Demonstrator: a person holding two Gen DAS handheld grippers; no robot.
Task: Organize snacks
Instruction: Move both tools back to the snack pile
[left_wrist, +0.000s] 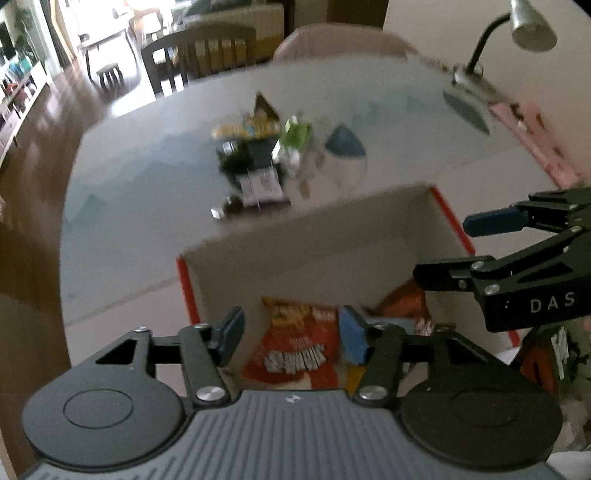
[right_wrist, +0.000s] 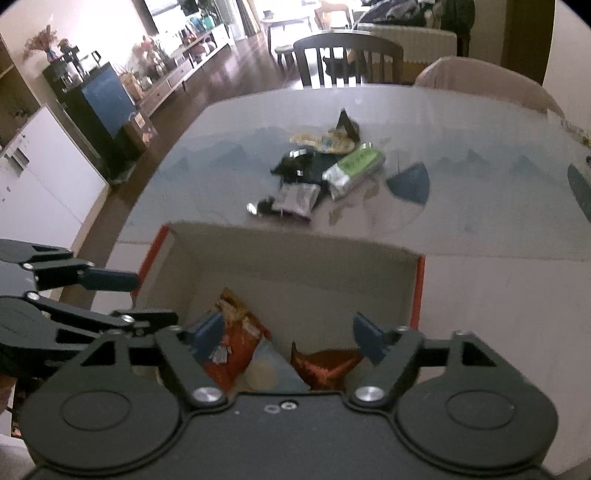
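A cardboard box (left_wrist: 303, 236) (right_wrist: 295, 254) with red edges stands on the near part of the table. Red and orange snack bags (left_wrist: 299, 350) (right_wrist: 240, 343) lie at its bottom. Over the box my left gripper (left_wrist: 291, 332) hangs open with nothing between its blue pads. My right gripper (right_wrist: 291, 334) is open and empty too, above the orange bag (right_wrist: 325, 365); it shows from the side in the left wrist view (left_wrist: 443, 247). Farther out on the table lies a pile of snack packets (left_wrist: 255, 155) (right_wrist: 314, 170), among them a green one (left_wrist: 295, 134) (right_wrist: 354, 166).
A desk lamp (left_wrist: 517, 33) stands at the table's far right beside a pink strip (left_wrist: 535, 140). Chairs (right_wrist: 347, 59) stand behind the table. A blue wedge pattern (right_wrist: 410, 184) marks the tablecloth. Cabinets and shelves line the room to the left.
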